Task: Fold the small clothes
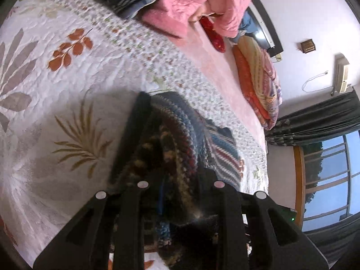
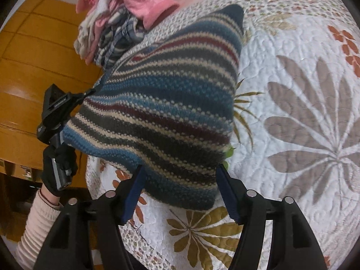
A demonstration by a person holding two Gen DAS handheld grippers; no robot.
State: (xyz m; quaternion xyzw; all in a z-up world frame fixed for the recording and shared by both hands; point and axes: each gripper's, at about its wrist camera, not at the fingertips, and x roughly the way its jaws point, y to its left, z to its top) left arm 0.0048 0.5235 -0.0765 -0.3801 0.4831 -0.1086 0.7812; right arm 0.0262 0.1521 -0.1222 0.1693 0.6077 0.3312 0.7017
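Note:
A striped knitted garment (image 2: 162,103) in blue, grey, cream and maroon hangs stretched above the leaf-print quilt (image 2: 303,112). In the right wrist view, my left gripper (image 2: 88,93) pinches its left corner, held by a black-gloved hand (image 2: 58,168). My right gripper (image 2: 181,168) stands open, its blue-padded fingers (image 2: 135,186) wide apart, with the garment's lower edge lying over their tips. In the left wrist view, my left gripper (image 1: 162,117) is shut on the bunched knit (image 1: 180,135), which hides the right finger's tip.
A heap of pink and plaid clothes (image 1: 180,2) lies at the quilt's far edge, and shows as a clothes pile (image 2: 117,22) in the right wrist view. Folded blankets (image 1: 258,81) are stacked by the wall. A wooden wardrobe (image 2: 33,67) stands beside the bed, and a window (image 1: 326,175) with a dark curtain.

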